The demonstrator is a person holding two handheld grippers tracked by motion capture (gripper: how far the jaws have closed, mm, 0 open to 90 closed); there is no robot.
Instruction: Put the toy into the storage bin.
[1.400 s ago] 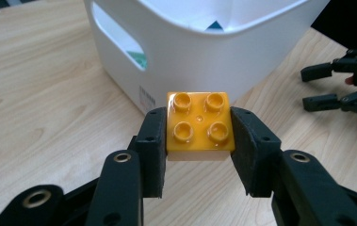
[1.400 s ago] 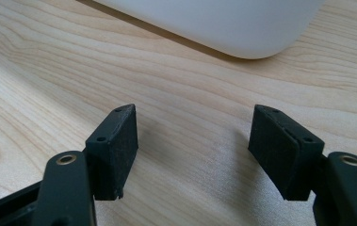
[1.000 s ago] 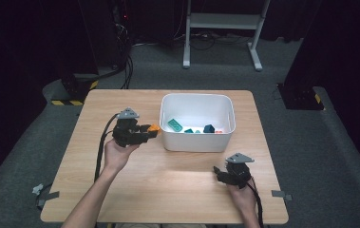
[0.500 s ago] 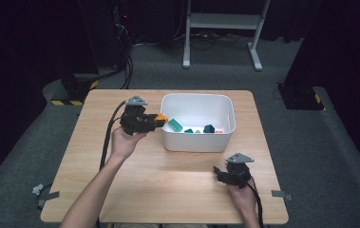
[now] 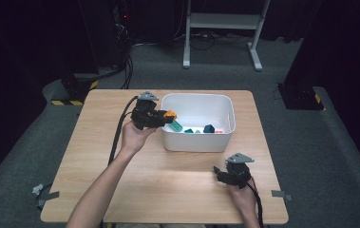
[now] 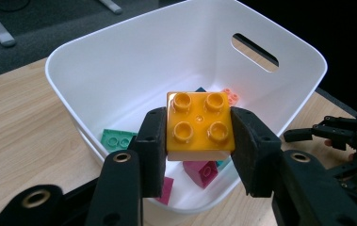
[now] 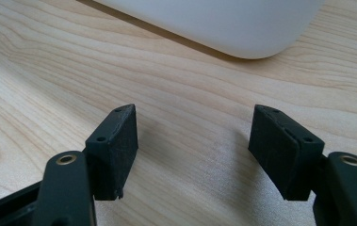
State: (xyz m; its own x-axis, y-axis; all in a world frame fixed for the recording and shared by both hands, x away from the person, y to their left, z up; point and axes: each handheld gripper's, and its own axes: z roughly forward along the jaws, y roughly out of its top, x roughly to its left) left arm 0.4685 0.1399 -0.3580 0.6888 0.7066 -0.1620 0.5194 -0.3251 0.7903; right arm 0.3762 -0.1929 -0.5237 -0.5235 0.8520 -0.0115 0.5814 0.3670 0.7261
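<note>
Left claw [image 6: 199,153] pinching orange toy brick [image 6: 198,123].
Held over white tub's [image 6: 72,80] rim; right claw [image 7: 194,150] spread wide, low over wooden counter [image 7: 190,94].

A white bin [image 5: 197,142] stands on the light wooden table [image 5: 168,185].

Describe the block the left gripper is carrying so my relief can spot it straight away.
Find the white bin at the far middle of the wooden table. Above its left rim, the left gripper clamps an orange block with four round studs. It is the sole orange piece; the bin's loose blocks are green, teal, pink and magenta.
</note>
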